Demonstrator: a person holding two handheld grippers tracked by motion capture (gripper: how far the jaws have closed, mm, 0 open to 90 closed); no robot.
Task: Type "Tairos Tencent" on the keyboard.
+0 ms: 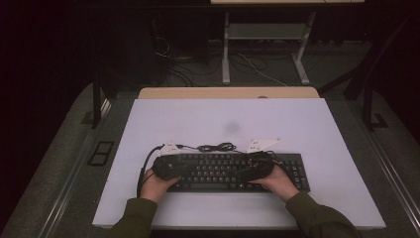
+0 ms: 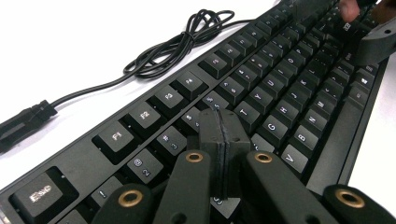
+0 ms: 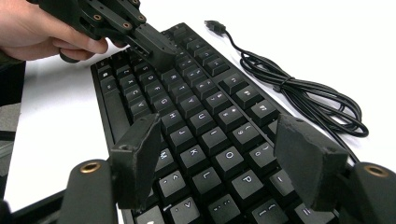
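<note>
A black keyboard [image 1: 292, 171] lies on the white tabletop [image 1: 223, 119] near the front edge. Both hands hold grippers over it. My left gripper [image 1: 184, 167] points right over the keyboard's left half. In the left gripper view its jaws are pressed together, and the gripper [image 2: 219, 114] has its tips down at the number row of the keyboard [image 2: 280, 93]. My right gripper [image 1: 240, 173] points left over the middle keys. In the right gripper view it [image 3: 217, 135] stands open above the keyboard [image 3: 201, 107], with nothing between the pads. The left gripper [image 3: 159, 46] shows there farther off.
The keyboard's black cable [image 1: 216, 147] lies coiled just behind it, also seen as a coiled cable [image 2: 187, 37] and cable [image 3: 303, 93]. Its plug [image 2: 25, 121] rests loose on the white surface. Desk legs and floor cables [image 1: 257, 64] stand beyond the table's far edge.
</note>
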